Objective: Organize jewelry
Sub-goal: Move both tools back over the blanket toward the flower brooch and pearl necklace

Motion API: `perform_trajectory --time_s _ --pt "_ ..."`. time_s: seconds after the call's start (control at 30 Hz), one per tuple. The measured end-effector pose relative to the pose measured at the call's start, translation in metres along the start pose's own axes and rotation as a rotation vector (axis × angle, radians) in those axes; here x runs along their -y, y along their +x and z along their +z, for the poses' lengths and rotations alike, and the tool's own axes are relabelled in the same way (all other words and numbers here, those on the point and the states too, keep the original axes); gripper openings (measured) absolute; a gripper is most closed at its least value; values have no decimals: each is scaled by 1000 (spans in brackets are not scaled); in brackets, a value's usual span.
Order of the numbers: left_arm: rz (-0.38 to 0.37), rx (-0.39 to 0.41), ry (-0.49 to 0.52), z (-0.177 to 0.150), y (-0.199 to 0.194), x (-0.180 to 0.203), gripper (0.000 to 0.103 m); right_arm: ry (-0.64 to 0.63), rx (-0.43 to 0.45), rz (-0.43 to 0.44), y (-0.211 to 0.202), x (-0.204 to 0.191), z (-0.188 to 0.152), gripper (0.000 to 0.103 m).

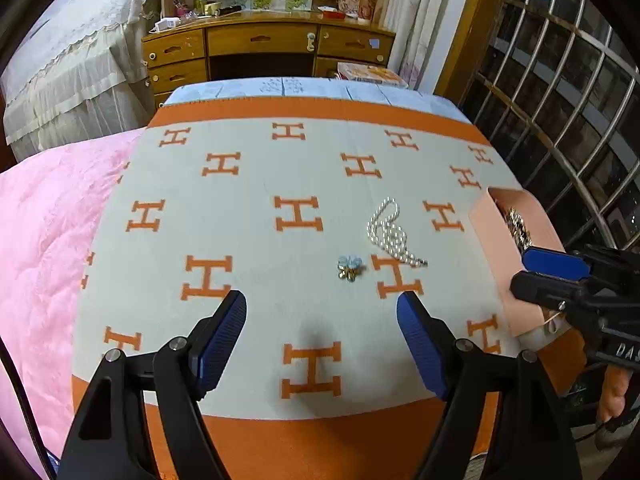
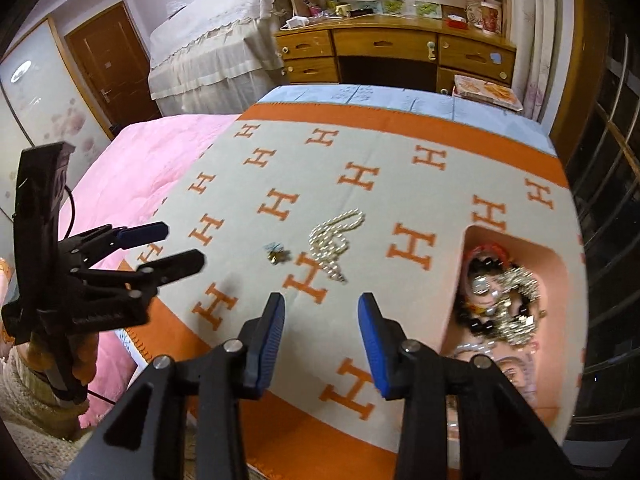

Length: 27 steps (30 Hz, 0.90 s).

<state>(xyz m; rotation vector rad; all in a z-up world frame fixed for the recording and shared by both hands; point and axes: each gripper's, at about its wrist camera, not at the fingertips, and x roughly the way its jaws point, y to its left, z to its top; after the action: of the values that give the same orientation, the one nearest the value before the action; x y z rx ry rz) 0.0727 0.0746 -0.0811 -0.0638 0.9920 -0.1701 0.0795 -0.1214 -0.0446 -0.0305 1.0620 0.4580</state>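
A white pearl necklace lies bunched on the orange-and-white H-pattern cloth; it also shows in the right wrist view. A small pale blue and gold brooch lies just left of it and shows in the right wrist view too. A pink box at the right holds several pieces of jewelry; it shows in the left wrist view. My left gripper is open and empty, above the cloth short of the brooch. My right gripper is open and empty, near the necklace and left of the box.
A pink quilt lies left of the cloth. A wooden desk with drawers stands behind. A barred window is at the right. The table edge runs close under both grippers.
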Motion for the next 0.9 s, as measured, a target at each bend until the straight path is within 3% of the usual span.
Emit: perform_trajectory --time_s 0.23,0.63,0.8,0.9 --pt "38 -6 49 -7 10 7 76 29 3 11 17 -6 -17 39" --pt "22 -3 10 -5 50 2 76 101 11 -46 39 8 -17 39" --pt "19 8 23 1 66 7 69 101 20 -42 40 7 -16 39" --pt "14 3 45 3 74 13 56 98 18 -46 43 7 -15 39"
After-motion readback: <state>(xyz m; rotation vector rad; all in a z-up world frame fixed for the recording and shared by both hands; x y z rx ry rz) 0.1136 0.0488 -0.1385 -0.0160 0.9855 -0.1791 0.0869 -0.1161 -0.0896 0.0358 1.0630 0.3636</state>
